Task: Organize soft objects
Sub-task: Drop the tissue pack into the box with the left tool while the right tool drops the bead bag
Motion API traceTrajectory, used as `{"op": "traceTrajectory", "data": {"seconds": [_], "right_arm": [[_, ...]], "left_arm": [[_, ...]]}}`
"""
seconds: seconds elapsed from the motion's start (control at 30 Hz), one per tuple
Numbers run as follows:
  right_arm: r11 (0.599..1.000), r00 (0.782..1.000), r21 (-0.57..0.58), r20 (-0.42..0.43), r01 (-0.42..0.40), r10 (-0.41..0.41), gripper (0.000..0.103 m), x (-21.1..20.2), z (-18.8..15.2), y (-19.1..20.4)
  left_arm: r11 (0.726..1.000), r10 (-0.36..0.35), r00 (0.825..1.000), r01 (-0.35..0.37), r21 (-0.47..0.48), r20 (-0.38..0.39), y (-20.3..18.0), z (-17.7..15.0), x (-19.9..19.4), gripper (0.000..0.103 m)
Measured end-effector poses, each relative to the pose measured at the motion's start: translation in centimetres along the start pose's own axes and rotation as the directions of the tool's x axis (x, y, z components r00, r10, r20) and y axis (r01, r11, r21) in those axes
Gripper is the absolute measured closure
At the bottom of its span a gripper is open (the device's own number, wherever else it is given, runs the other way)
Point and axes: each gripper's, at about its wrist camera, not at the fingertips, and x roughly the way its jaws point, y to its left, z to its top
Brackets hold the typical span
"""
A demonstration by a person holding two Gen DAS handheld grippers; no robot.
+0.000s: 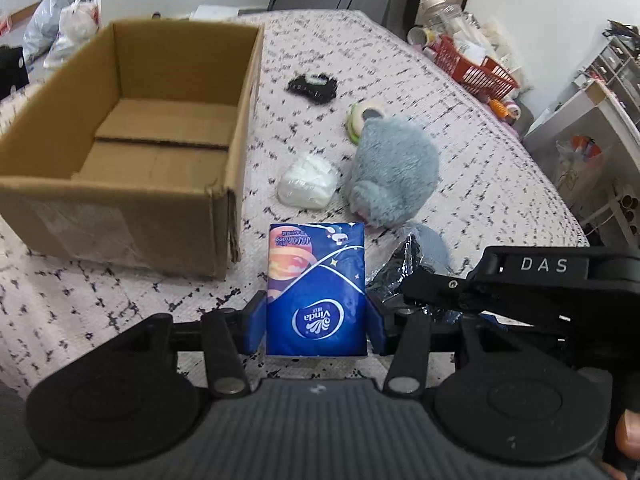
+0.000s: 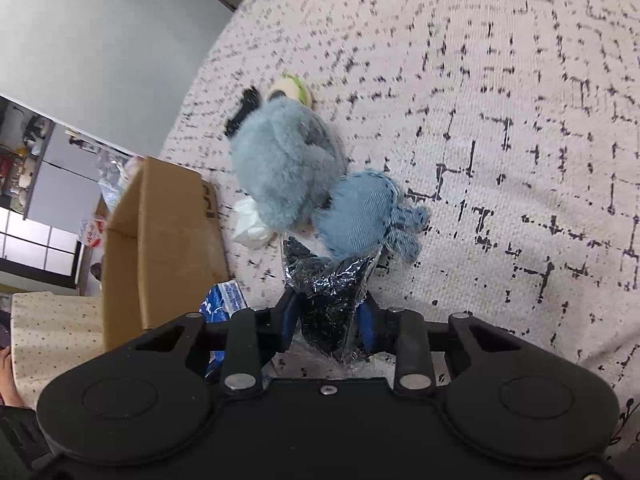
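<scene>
Left gripper (image 1: pixel 316 320) clamped on blue tissue pack (image 1: pixel 316 288), long axis pointing forward, away from camera. Right gripper (image 2: pixel 328 320) pinching crinkly black bag (image 2: pixel 328 300). Open cardboard box (image 1: pixel 224 200) just left; bare cloth beside.

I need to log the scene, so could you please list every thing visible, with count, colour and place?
Open cardboard box: 1, brown, table left.
Blue Vinda tissue pack: 1, in left tongs.
Black item in clear crinkly wrap: 1, in right tongs.
Grey-blue plush toy: 1, table centre.
White soft bundle: 1, beside plush.
Green-white round item: 1, behind plush.
Black small item: 1, farther back.
Red basket: 1, far right.
Left tongs: shut.
Right tongs: shut.
</scene>
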Motion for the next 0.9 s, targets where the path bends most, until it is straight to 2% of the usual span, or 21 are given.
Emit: {"op": "traceTrajectory", "data": {"seconds": [0.47, 0.9], "right_arm": [[0.993, 0.987, -0.082, 0.126, -0.090, 0.100, 0.073, -4.6, -1.7, 1.5], [0.967, 0.947, -0.183, 0.237, -0.175, 0.216, 0.073, -7.3, -2.1, 3.1]], "left_arm": [[0.999, 0.004, 0.994, -0.009, 0.048, 0.109, -0.7, -0.1, -6.1, 0.054], [0.998, 0.015, 0.984, -0.027, 0.063, 0.180, -0.1, 1.2, -9.6, 0.054]]}}
